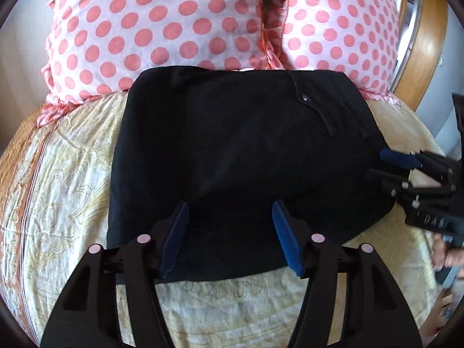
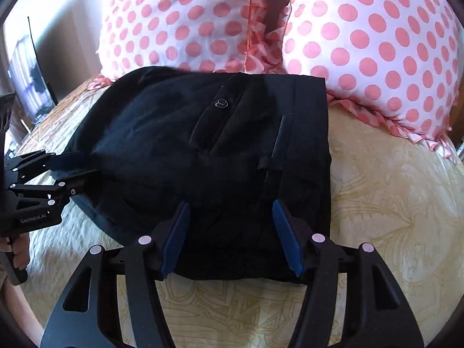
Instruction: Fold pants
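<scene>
The black pants point(image 1: 232, 156) lie folded into a compact rectangle on the bed, with a button and pocket flap showing near the far side point(image 2: 221, 103). My left gripper point(image 1: 230, 211) is open and empty, its blue-padded fingers just above the near edge of the pants. My right gripper point(image 2: 230, 211) is also open and empty above the near edge. The right gripper also shows in the left wrist view point(image 1: 385, 165) at the right side of the pants. The left gripper also shows in the right wrist view point(image 2: 75, 165) at their left side.
Two white pillows with pink dots point(image 1: 162, 29) point(image 2: 377, 43) lean at the head of the bed just behind the pants. A cream patterned bedspread point(image 1: 66, 191) covers the bed. A wooden frame point(image 1: 429, 46) stands at right, a dark screen point(image 2: 32, 87) at left.
</scene>
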